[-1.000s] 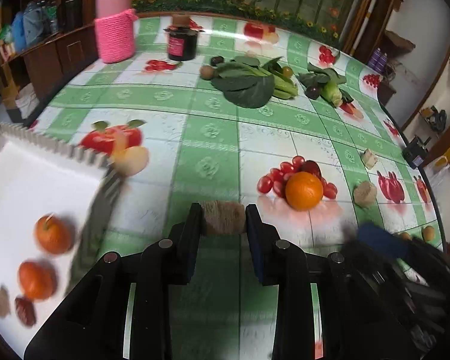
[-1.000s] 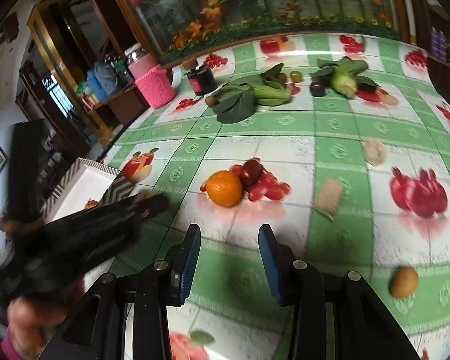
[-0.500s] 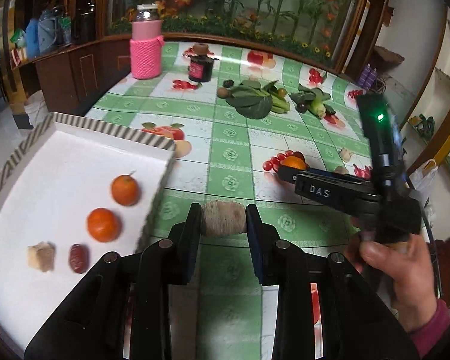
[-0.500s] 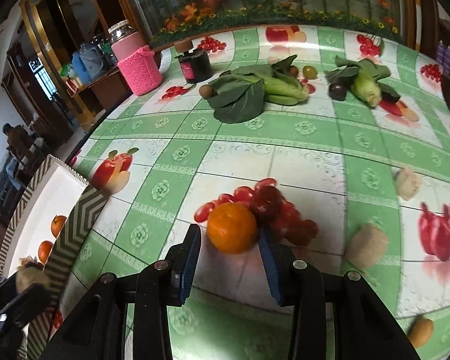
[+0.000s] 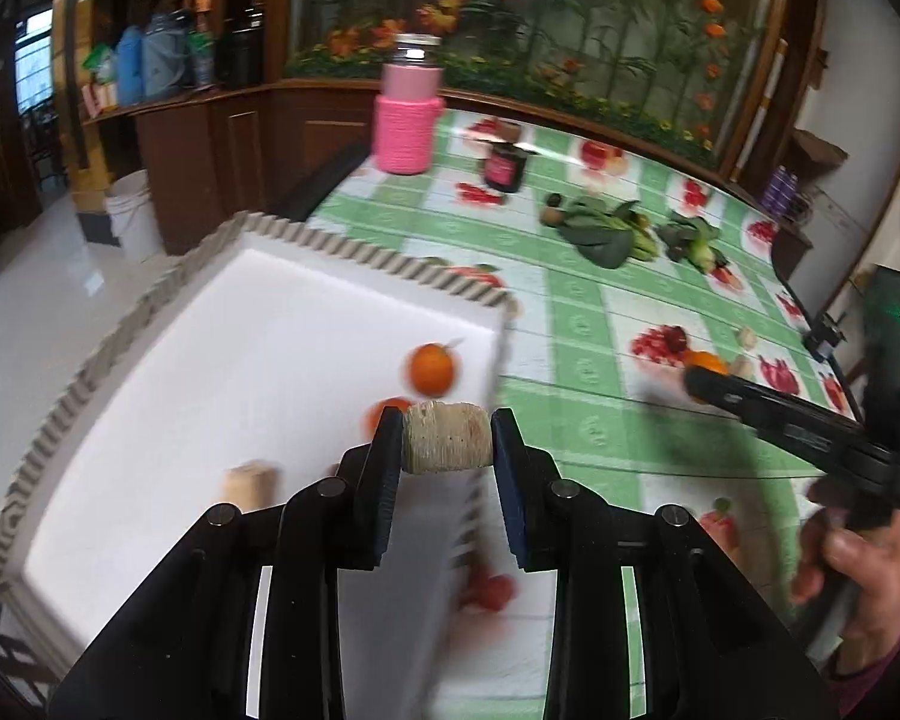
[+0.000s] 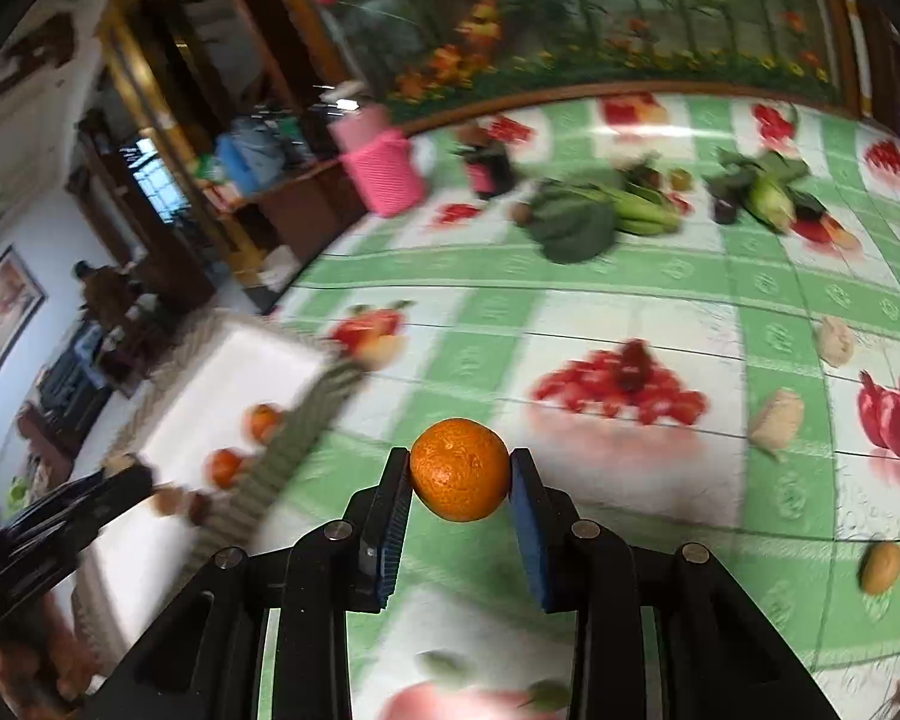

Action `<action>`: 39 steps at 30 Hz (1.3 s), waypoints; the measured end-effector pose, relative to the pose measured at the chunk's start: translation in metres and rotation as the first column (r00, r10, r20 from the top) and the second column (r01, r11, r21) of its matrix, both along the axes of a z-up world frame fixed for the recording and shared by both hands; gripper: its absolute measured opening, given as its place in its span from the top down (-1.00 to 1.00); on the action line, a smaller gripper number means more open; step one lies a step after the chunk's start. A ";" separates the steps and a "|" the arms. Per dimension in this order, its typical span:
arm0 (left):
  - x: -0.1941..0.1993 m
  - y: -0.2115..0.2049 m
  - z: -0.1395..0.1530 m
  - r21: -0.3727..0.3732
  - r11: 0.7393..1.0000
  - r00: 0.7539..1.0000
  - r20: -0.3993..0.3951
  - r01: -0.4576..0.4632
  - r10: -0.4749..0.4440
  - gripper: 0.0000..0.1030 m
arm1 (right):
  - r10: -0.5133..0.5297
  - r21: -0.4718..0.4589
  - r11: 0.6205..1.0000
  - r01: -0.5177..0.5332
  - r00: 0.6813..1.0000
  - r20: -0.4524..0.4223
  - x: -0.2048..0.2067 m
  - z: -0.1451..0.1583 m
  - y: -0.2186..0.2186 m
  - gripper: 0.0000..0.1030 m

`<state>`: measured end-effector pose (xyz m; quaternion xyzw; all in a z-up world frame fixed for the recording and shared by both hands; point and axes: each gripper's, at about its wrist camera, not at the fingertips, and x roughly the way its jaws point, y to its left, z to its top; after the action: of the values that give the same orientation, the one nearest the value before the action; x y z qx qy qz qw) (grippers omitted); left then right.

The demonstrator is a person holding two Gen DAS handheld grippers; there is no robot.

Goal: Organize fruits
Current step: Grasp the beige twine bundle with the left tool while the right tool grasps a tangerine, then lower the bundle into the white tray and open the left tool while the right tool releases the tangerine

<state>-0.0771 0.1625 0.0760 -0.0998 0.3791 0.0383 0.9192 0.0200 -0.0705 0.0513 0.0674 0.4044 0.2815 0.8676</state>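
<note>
While the right gripper (image 6: 459, 501) has just been closing, its fingers (image 6: 390, 516) now clamp a tangerine (image 6: 459, 469) above the desk (image 6: 660, 294). Over a white tray (image 5: 240, 360) with a zigzag rim, holding two more tangerines (image 5: 431, 367) and a pale chunk (image 5: 251, 483), the left gripper (image 5: 447, 468) squeezes a tan, fibrous roll (image 5: 447, 437). Green-checked, fruit-printed oilcloth covers the desk, carrying leafy greens (image 6: 576, 227), a dark jar (image 5: 504, 167) and a pink knitted jar (image 5: 403, 114); dark wooden cabinets (image 5: 210, 144) and a floral mural (image 5: 570, 18) stand behind.

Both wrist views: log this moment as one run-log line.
left hand-held gripper: shut on tan ridged piece | right hand-held gripper: jaws just closing, shut on orange | tray: two oranges inside
</note>
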 end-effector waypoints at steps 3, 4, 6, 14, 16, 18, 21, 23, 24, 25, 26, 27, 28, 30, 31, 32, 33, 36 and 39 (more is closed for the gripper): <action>-0.012 0.018 0.001 0.006 0.999 0.999 0.004 -0.041 0.041 0.44 | 0.074 0.029 0.997 -0.074 0.997 0.024 -0.021 0.013 0.023 0.38; -0.016 0.024 0.000 0.011 0.998 0.998 0.004 -0.058 0.058 0.44 | 0.096 0.027 0.995 -0.097 0.995 0.033 -0.027 0.016 0.030 0.38; -0.022 0.034 -0.003 0.014 0.997 0.997 -0.005 -0.079 0.079 0.44 | 0.143 0.022 0.989 -0.145 0.988 0.053 -0.040 0.021 0.046 0.38; -0.044 0.058 -0.012 0.031 0.992 0.992 -0.030 -0.123 0.124 0.44 | 0.285 0.008 0.958 -0.285 0.957 0.047 -0.066 0.018 0.111 0.39; -0.047 0.063 -0.014 0.052 0.989 0.989 -0.034 -0.139 0.140 0.44 | 0.318 0.003 0.948 -0.319 0.947 0.042 -0.071 0.015 0.124 0.39; -0.050 0.067 -0.017 0.063 0.987 0.987 -0.039 -0.150 0.153 0.44 | 0.346 -0.007 0.938 -0.346 0.938 0.039 -0.076 0.013 0.136 0.39; -0.052 0.074 -0.023 0.076 0.983 0.984 -0.046 -0.169 0.172 0.44 | 0.380 -0.030 0.925 -0.379 0.924 0.038 -0.080 0.008 0.153 0.39; -0.053 0.078 -0.026 0.083 0.980 0.982 -0.049 -0.181 0.185 0.44 | 0.396 -0.045 0.918 -0.394 0.918 0.035 -0.080 0.004 0.162 0.39; -0.053 0.080 -0.028 0.079 0.980 0.981 -0.053 -0.185 0.189 0.44 | 0.402 -0.057 0.915 -0.400 0.915 0.033 -0.081 0.001 0.167 0.39; -0.054 0.082 -0.029 0.076 0.979 0.980 -0.056 -0.187 0.191 0.44 | 0.407 -0.064 0.912 -0.404 0.913 0.031 -0.081 -0.002 0.170 0.39; -0.053 0.083 -0.030 0.075 0.979 0.980 -0.058 -0.187 0.192 0.44 | 0.412 -0.073 0.909 -0.410 0.911 0.026 -0.081 -0.004 0.173 0.39; -0.052 0.083 -0.031 0.074 0.980 0.980 -0.061 -0.187 0.191 0.44 | 0.418 -0.082 0.906 -0.415 0.908 0.020 -0.082 -0.006 0.175 0.39; -0.052 0.084 -0.032 0.073 0.980 0.980 -0.063 -0.186 0.191 0.44 | 0.423 -0.089 0.903 -0.421 0.906 0.012 -0.082 -0.009 0.178 0.39; -0.051 0.084 -0.035 0.075 0.979 0.979 -0.069 -0.188 0.193 0.44 | 0.437 -0.101 0.895 -0.435 0.899 -0.003 -0.083 -0.014 0.184 0.39; -0.051 0.085 -0.036 0.074 0.979 0.978 -0.072 -0.189 0.194 0.44 | 0.444 -0.109 0.890 -0.442 0.896 -0.011 -0.083 -0.017 0.188 0.39; -0.050 0.086 -0.037 0.074 0.979 0.978 -0.074 -0.190 0.195 0.44 | 0.450 -0.117 0.886 -0.449 0.893 -0.016 -0.084 -0.020 0.191 0.39; -0.050 0.087 -0.038 0.076 0.978 0.977 -0.078 -0.193 0.199 0.44 | 0.459 -0.126 0.880 -0.457 0.888 -0.019 -0.084 -0.022 0.194 0.39; -0.049 0.089 -0.041 0.071 0.978 0.975 -0.089 -0.195 0.201 0.44 | 0.478 -0.156 0.865 -0.477 0.878 -0.031 -0.087 -0.029 0.203 0.39; -0.048 0.094 -0.045 0.062 0.977 0.972 -0.102 -0.205 0.210 0.44 | 0.464 -0.173 0.870 -0.461 0.885 -0.029 -0.087 -0.034 0.207 0.38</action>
<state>-0.1248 0.2561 0.0312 -0.1132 0.4148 0.1492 0.8904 -0.0667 0.1364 0.0174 -0.1097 0.4260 0.4447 0.7803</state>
